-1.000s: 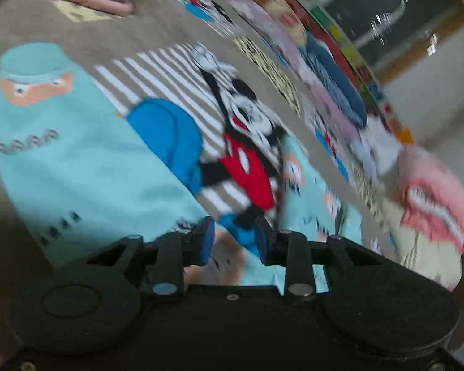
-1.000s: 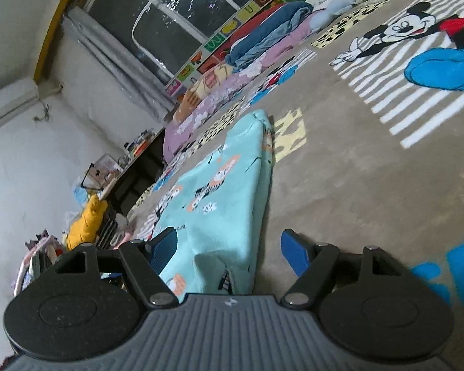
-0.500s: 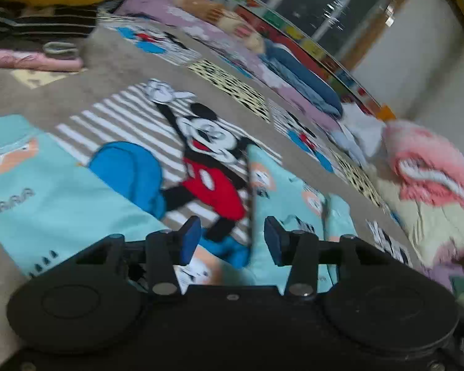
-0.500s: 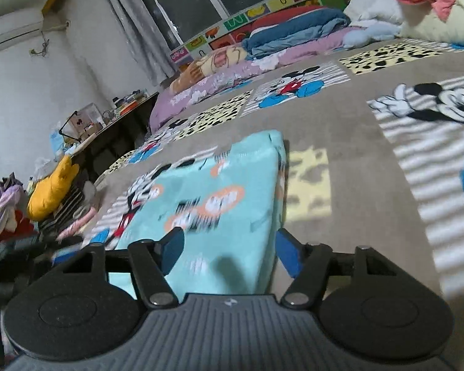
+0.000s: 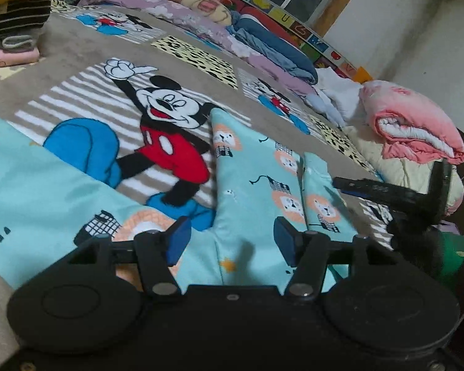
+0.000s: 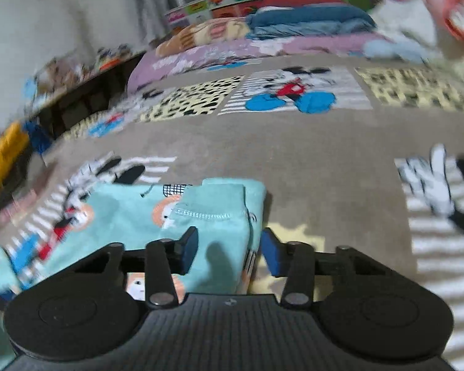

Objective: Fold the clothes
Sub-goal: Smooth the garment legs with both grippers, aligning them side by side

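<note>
A light turquoise garment with lion prints (image 5: 256, 179) lies spread on the Mickey Mouse blanket (image 5: 157, 114). In the left wrist view my left gripper (image 5: 230, 241) is open just above its lower part, holding nothing. The right gripper's black body shows at the right of that view (image 5: 386, 194). In the right wrist view my right gripper (image 6: 229, 249) is open over a folded cuff end of the same garment (image 6: 213, 210), which lies between the fingers, not gripped.
Folded quilts and pillows (image 5: 263, 46) line the far wall under the window. A rolled pink blanket (image 5: 411, 123) lies at the right. Stacked folded clothes (image 5: 12, 31) sit at the far left. A low shelf (image 6: 86, 86) stands along the left wall.
My left gripper opened wide and swung right toward the garment's legs. My right gripper turned and came close over the garment's cuff end; the right view is motion-blurred.
</note>
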Demonstrator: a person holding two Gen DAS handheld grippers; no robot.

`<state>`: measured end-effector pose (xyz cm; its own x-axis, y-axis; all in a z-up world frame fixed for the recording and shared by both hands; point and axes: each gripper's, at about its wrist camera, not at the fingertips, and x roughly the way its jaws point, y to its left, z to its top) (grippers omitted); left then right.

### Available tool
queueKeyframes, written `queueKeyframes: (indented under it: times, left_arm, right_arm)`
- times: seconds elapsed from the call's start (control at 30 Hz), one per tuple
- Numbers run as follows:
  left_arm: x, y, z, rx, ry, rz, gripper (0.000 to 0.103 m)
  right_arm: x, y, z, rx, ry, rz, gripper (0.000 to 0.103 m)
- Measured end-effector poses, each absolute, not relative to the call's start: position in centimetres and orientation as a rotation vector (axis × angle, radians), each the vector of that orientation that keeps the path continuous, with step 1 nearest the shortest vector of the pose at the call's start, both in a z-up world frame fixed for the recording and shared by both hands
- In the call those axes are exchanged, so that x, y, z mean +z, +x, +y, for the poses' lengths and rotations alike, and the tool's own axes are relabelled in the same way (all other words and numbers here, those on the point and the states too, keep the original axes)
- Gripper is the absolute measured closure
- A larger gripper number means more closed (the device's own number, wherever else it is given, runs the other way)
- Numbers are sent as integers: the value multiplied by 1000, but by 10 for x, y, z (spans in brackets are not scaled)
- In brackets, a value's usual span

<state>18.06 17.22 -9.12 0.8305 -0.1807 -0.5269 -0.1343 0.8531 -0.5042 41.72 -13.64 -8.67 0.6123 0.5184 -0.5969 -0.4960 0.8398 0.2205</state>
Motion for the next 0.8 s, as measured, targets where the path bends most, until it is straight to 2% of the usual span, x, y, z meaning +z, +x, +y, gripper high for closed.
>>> queueKeyframes:
  times: [0.13, 0.8]
  left_arm:
    - [-93, 181, 176, -32, -593, 604, 45]
    - [-97, 179, 179, -34, -635, 614, 45]
  right_arm:
    - [-90, 419, -120, 596, -74, 689, 66]
    - [-102, 444, -117, 623, 4, 733, 67]
